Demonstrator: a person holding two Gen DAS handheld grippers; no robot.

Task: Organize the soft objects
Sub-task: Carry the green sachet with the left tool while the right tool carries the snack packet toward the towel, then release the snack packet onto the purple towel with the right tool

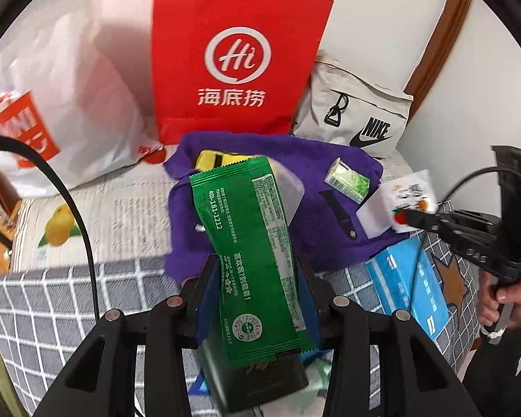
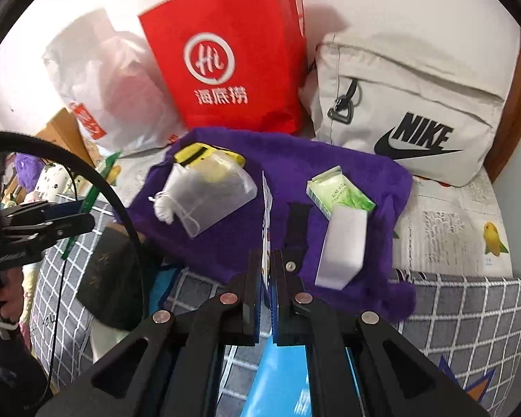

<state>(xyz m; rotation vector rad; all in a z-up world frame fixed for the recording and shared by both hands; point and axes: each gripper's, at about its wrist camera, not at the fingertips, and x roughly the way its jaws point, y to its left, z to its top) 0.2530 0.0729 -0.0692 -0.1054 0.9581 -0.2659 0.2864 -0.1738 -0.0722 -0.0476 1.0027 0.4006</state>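
The left gripper (image 1: 257, 278) is clamped on a green sachet (image 1: 250, 243) standing lengthwise along its fingers; the right gripper (image 2: 267, 271) pinches a white packet (image 1: 397, 201) edge-on (both poised over the purple cloth (image 2: 295, 160), right nearer).

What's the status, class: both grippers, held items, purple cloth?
Left gripper shut on green packet. Right gripper shut on white packet. Purple cloth already cluttered.

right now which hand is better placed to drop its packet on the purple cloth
Either could. The left fingers hold the green packet already over the purple cloth. The right fingers pinch a white packet over the cloth's near edge. Slight edge: left.
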